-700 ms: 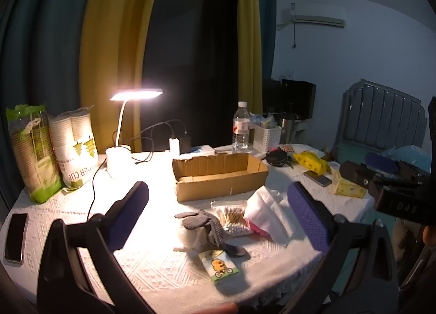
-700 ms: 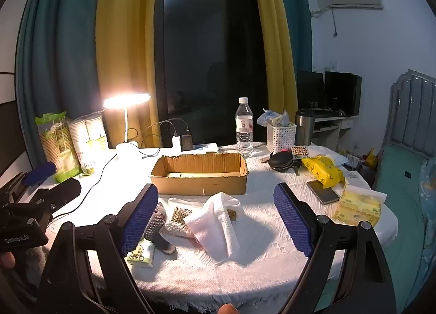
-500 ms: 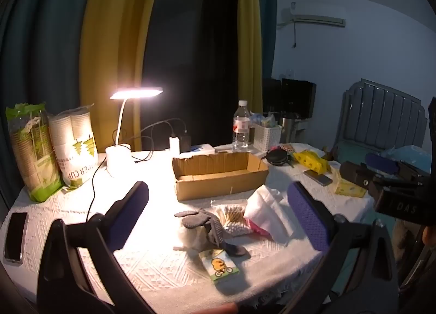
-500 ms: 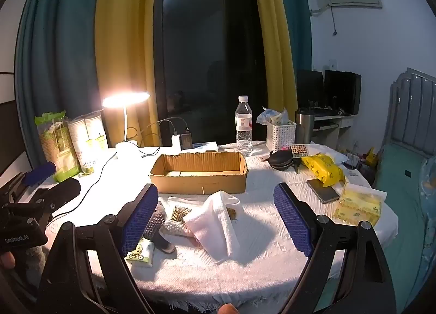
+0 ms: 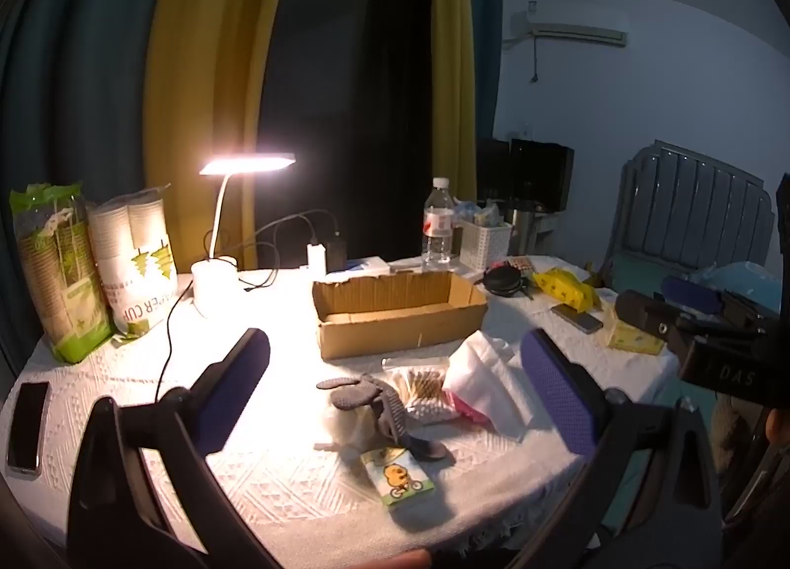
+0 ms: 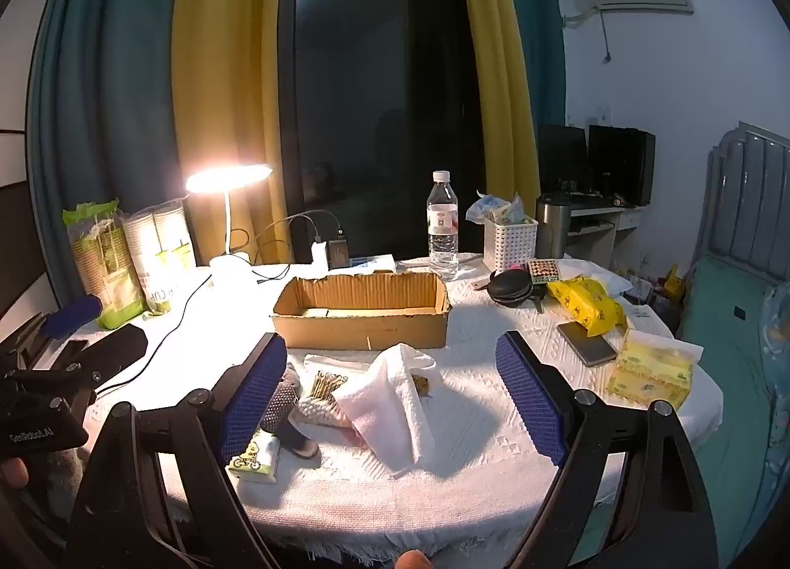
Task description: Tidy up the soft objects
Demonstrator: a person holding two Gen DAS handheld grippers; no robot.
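A round table covered in a white textured cloth is filling most of both views, in a dim room with yellow and teal curtains hanging behind it. A lit desk lamp is glowing at the back left of the table. Near the middle, an open cardboard box is sitting with nothing visible inside it. Two tall bags of paper cups are standing at the left edge, and a clear water bottle is standing behind the box.

The soft things are lying in a loose pile just in front of the box, on the side nearer the cameras: a crumpled white towel is draping over something pink, a bag of cotton swabs is lying just beside it on its left, a grey glove is resting against the bag, and a small tissue pack with a cartoon on it is lying nearest the table edge.

The left gripper is hovering in front of the pile with its blue-padded jaws spread wide, holding nothing. The right gripper is likewise hanging with its jaws wide apart and nothing between the pads, framing the towel from a distance.
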